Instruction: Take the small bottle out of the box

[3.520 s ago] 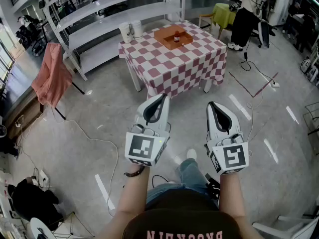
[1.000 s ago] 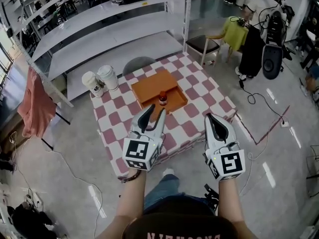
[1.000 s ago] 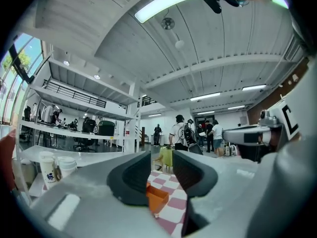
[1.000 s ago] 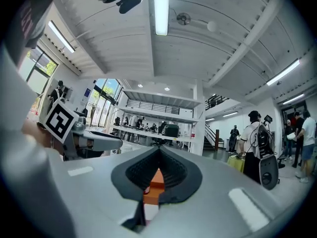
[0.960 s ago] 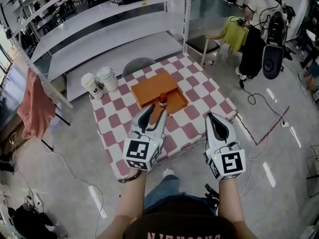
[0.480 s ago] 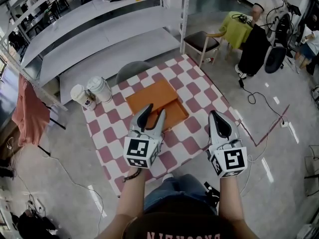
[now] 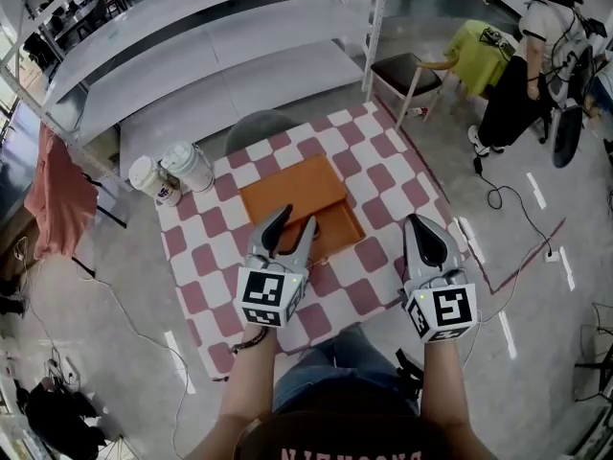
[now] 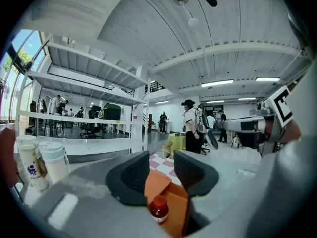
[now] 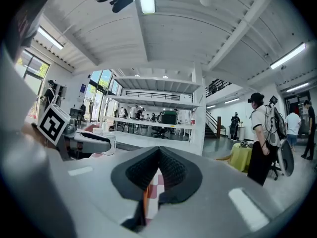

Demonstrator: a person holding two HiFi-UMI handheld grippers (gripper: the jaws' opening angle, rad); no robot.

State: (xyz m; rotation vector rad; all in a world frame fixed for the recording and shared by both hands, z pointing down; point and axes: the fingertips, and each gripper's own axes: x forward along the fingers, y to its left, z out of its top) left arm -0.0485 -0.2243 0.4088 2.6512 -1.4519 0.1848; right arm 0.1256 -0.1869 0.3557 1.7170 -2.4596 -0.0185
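Left gripper view: approach step. Left gripper (image 8: pixel 159 158) is wide open and empty, with the small bottle (image 8: pixel 159 209) just ahead, upright in the orange box (image 8: pixel 177 202). Right gripper (image 9: pixel 158 151) is closed and empty. Next move likely needs a descent to straddle the bottle.

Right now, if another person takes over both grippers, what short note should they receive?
Left gripper: fingers open, empty, above the table edge, aimed at the small bottle.
Right gripper: fingers shut, empty, held to the side.
The small bottle stands upright in the orange box on the checked table.
Done: nothing grasped yet.
Left to do: lower the left gripper, close on the bottle, lift it out.
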